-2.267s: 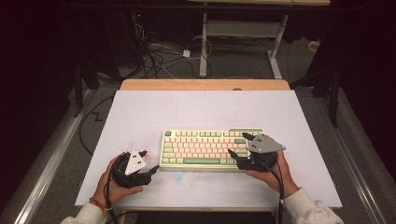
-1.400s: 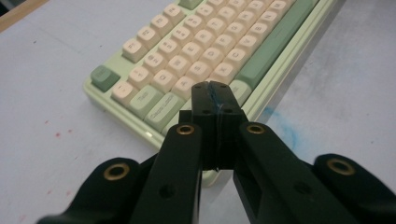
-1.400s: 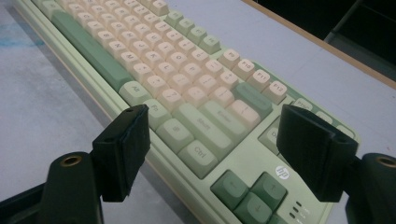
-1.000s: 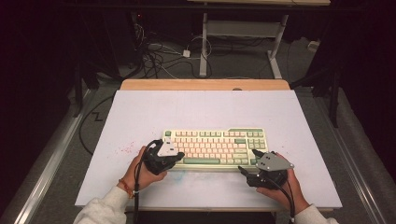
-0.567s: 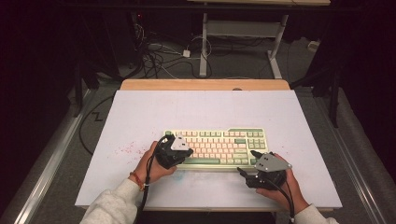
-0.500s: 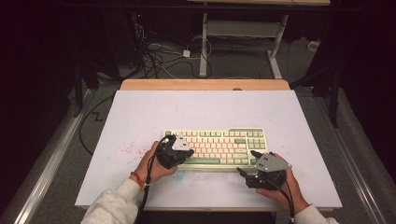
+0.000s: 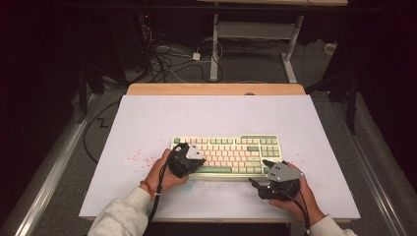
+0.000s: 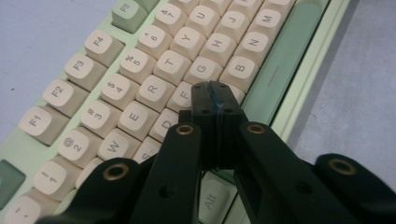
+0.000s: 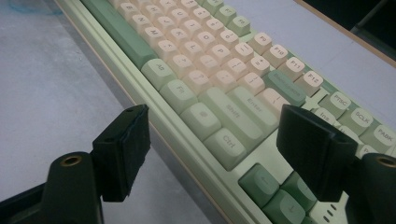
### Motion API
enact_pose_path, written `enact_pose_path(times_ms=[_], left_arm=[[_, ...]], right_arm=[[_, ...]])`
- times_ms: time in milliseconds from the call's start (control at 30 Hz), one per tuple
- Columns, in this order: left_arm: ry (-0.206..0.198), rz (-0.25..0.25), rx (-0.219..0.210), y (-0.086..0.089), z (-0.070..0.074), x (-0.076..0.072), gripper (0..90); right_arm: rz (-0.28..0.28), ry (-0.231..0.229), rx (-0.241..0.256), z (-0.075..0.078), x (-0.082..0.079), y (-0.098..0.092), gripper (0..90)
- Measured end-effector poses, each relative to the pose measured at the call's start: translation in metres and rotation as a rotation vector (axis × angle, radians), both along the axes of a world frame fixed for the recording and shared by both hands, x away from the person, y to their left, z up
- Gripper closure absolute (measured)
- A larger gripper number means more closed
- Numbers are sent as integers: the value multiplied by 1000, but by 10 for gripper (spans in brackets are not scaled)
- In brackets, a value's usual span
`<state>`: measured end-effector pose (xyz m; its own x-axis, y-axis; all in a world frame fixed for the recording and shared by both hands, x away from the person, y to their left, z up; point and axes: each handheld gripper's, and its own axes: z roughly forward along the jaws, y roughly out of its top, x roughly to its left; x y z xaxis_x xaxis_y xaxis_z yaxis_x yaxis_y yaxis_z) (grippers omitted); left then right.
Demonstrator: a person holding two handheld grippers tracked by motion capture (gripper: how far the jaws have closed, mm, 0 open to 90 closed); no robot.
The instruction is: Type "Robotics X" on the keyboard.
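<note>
Over the left part of the keyboard (image 7: 227,156), the left hand-held gripper (image 8: 215,95) hovers with its jaws pressed together on nothing, tips above the F and V keys. The keyboard lies mid-tabletop (image 7: 147,118). At its front right corner, the right hand-held gripper (image 9: 212,140) stands wide open, straddling the edge by the Ctrl key.

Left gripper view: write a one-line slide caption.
Shut left tongs poised over the keyboard near the F key, beside the green spacebar.
</note>
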<state>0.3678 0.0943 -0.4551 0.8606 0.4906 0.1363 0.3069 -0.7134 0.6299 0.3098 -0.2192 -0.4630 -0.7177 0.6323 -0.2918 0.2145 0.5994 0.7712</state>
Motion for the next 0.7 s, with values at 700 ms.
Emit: enact_pose_path(times_ms=[700], left_arm=[[-33,45,-35,18,14,0,859]], right_arm=[[4,-7,4,1,-1,0,259]])
